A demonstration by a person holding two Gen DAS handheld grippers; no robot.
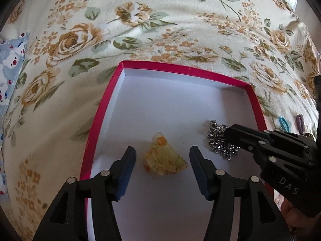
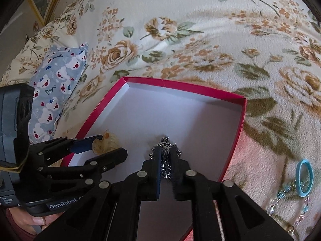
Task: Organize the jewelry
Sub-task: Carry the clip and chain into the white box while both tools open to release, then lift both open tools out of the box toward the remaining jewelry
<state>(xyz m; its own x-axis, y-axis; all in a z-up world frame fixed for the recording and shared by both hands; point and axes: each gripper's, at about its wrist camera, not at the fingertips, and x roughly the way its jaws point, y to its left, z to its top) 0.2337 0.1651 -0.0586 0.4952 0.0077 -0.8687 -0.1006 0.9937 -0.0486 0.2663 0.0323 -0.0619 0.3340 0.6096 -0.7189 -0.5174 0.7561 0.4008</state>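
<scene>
A red box (image 1: 258,102) with a white floor is set on a flowered blanket (image 1: 140,30). Two pieces of jewelry are seen inside it.

A yellow clip (image 1: 165,158) lies on the white floor between the fingers of the left claw (image 1: 163,161). The clip is not touched by the pads; a gap is seen on both sides. So the left claw is spread apart and nothing is held by it. The clip looks hard, smooth and light. It may slip if it is pinched on its round edge, so it is best taken across its flat sides.

A silver chain (image 2: 165,156) is pinched by the right claw (image 2: 165,167), low over the box floor. Its fingers are nearly closed on the links. Some of the chain is bunched on the floor past the fingertips. The chain is soft and floppy, and it will sag and swing when lifted. It is best taken at the thick bunch, so that no end drags.

More things are left on the blanket outside the box: a blue ring (image 2: 305,177) and a string of beads (image 2: 280,198). The beads look light and may break if pulled hard.
</scene>
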